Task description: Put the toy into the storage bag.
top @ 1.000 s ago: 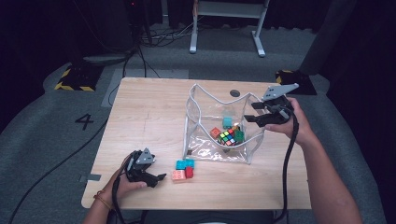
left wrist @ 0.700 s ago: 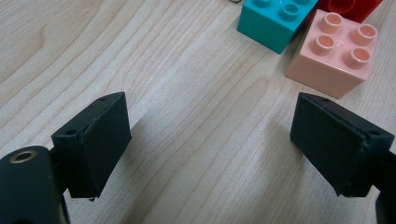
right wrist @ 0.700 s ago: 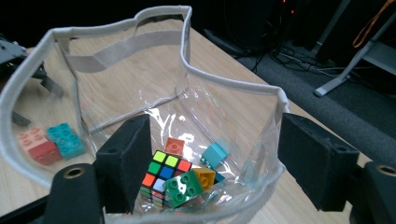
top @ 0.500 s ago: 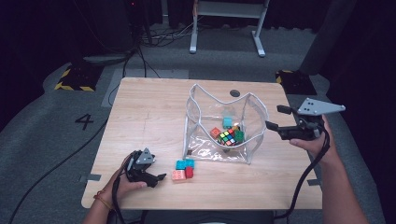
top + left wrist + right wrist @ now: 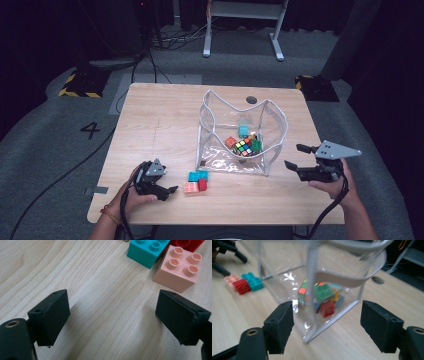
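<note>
— Counting the loose bricks on the table (image 5: 150, 125), how many did you find?

— Three lay near the front edge, left of the clear bag (image 5: 272, 127): one teal brick (image 5: 198, 175), one pink brick (image 5: 191, 187) and one red brick (image 5: 203, 184), all touching each other. In the left gripper view the pink one had four studs.

— And inside the bag?

— One puzzle cube (image 5: 243, 147), and around it one green brick (image 5: 256, 145), one red-orange brick (image 5: 230, 142) and one teal brick at the far side; others I could not count.

— How were the two grippers?

— The left gripper (image 5: 167, 190) rested just left of the three bricks, its jaws wide apart with only bare wood between them. The right gripper (image 5: 300, 157) was to the right of the bag, near its right near corner; its jaws had just been opening, stood wide, and held nothing.
</note>
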Available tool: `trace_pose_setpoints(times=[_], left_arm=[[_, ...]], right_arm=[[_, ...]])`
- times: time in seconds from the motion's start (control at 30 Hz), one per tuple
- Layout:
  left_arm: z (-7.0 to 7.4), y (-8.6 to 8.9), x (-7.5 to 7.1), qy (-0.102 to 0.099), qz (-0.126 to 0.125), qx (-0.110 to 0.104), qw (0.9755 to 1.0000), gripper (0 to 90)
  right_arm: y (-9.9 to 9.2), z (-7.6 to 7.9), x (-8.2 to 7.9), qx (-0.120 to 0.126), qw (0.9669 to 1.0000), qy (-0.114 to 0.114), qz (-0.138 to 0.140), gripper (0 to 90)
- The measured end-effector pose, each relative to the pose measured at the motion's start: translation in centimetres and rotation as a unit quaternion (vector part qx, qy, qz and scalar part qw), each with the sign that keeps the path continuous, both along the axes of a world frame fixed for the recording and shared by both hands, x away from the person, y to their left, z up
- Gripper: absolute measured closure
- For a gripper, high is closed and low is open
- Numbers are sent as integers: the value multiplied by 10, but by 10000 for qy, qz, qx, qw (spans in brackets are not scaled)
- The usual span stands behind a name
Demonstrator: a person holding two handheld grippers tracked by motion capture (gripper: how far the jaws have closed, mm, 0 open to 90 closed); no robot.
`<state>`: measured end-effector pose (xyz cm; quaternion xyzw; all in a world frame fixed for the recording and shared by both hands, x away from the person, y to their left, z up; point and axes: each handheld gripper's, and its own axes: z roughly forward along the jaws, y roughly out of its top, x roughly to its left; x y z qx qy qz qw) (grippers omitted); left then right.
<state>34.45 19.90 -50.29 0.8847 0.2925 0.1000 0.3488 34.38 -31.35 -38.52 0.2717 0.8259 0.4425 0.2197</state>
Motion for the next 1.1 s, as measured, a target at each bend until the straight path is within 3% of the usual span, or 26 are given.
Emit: trace_pose_setpoints(times=[0.17,0.23,0.3,0.47,0.57,0.7,0.73,0.77,0.8,0.83,0.87,0.93,0.97,1.03,1.07,1.1], left_arm=[[0,0,0,0,11,-9,10000,123],[0,0,0,1,14,-11,10000,123],[0,0,0,-1,13,-9,10000,123],[0,0,0,2,11,-9,10000,123],[0,0,0,2,12,-10,10000,123],[0,0,0,1,14,-10,10000,123],[0,0,0,1,14,-10,10000,123],[0,0,0,-1,11,-8,10000,123],[0,0,0,0,14,-10,10000,123],[0,0,0,0,20,-1,10000,123],[0,0,0,0,20,-1,10000,123],[0,-1,0,-4,29,6,10000,123],[0,-1,0,-6,30,-6,10000,123],[0,-2,-1,3,37,-5,10000,123],[0,-2,-1,3,37,-5,10000,123],[0,-3,-1,31,61,-13,10000,123]], right_arm=[[9,-23,-13,81,9994,267,200,288],[12,-27,-16,78,9993,274,226,289],[21,-37,-22,179,9982,366,445,298],[39,-53,-27,142,9956,451,815,311],[63,-66,-25,93,9912,541,1204,325],[91,-72,-19,68,9855,601,1583,337],[91,-72,-19,68,9855,601,1583,337],[98,-72,-18,-37,9845,599,1649,338],[119,-73,-16,-84,9825,642,1745,337],[127,-73,-14,-127,9804,624,1865,337],[127,-73,-14,-127,9804,624,1865,337],[152,-76,-6,-262,9742,562,2171,341],[161,-78,-5,-268,9730,557,2223,345],[177,-82,1,-371,9664,335,2523,349],[177,-82,1,-371,9664,335,2523,349],[190,-85,3,-422,9636,337,2617,353]])
